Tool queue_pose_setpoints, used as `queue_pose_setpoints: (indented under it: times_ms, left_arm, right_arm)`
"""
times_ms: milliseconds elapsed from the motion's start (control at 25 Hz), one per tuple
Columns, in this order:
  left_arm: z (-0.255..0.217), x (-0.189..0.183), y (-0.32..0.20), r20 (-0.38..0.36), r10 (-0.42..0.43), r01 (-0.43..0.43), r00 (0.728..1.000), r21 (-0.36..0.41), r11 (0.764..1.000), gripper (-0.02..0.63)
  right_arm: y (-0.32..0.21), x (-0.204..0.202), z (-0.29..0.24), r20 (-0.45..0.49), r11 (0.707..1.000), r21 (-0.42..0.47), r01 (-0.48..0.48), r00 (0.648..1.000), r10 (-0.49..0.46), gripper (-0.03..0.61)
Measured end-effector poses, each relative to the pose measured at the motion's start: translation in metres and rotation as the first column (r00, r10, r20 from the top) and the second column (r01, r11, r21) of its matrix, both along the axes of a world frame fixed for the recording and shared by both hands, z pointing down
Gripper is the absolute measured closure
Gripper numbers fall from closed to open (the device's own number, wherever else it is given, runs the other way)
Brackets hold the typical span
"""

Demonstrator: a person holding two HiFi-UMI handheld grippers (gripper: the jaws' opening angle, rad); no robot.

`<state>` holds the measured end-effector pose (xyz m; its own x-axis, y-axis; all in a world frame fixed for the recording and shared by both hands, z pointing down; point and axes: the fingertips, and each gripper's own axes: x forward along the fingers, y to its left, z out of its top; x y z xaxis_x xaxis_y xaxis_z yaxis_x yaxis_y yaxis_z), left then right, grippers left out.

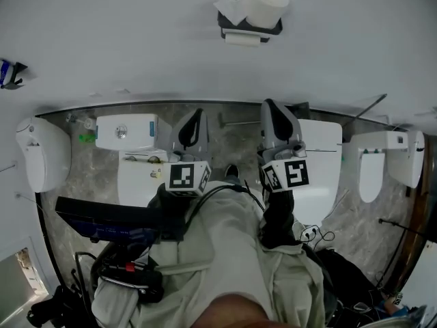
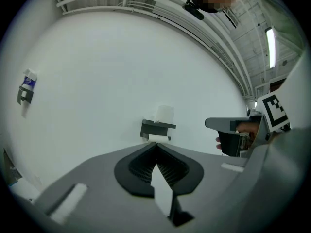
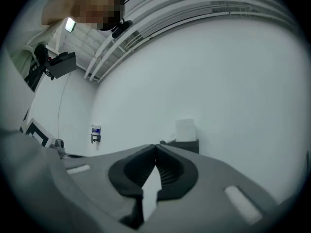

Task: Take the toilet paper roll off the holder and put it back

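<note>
A white toilet paper roll (image 1: pixel 263 3) stands upright on top of a black wall holder (image 1: pixel 250 27), with a loose sheet hanging off its left side. Both grippers are held low in front of the wall, well short of the holder. My left gripper (image 1: pixel 196 113) points up at the wall, its jaws closed tip to tip with nothing between them. My right gripper (image 1: pixel 272 105) is beside it, also shut and empty. In the left gripper view the roll (image 2: pixel 164 114) and holder (image 2: pixel 156 129) sit just above the closed tips (image 2: pixel 155 144). The right gripper view shows the roll (image 3: pixel 185 128) slightly right of its tips (image 3: pixel 155 145).
White toilets and cisterns (image 1: pixel 127 132) (image 1: pixel 321 154) line the marbled floor below the wall. A small blue and white fitting (image 1: pixel 8 72) hangs on the wall far left. The person's beige trousers (image 1: pixel 232 251) and cables fill the bottom of the head view.
</note>
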<state>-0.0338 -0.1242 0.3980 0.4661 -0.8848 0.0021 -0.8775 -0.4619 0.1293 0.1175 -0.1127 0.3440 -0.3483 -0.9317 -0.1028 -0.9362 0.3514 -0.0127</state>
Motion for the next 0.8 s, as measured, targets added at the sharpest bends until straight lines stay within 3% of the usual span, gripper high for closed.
queue_pose_setpoints:
  times_ms: [200,800]
  left_arm:
    - [0.005,0.001,0.004,0.008,-0.002,0.002,1.0,-0.009,1.0,0.606]
    - [0.008,-0.004,0.011,0.016,0.008,-0.008,1.0,-0.024,1.0,0.606]
  right_arm:
    - [0.007,0.007,0.022,0.041,0.997,-0.061,-0.037,0.998,0.04,0.577]
    - [0.019,-0.009,0.029,0.018,0.996,-0.083,-0.015,1.0,0.016,0.577]
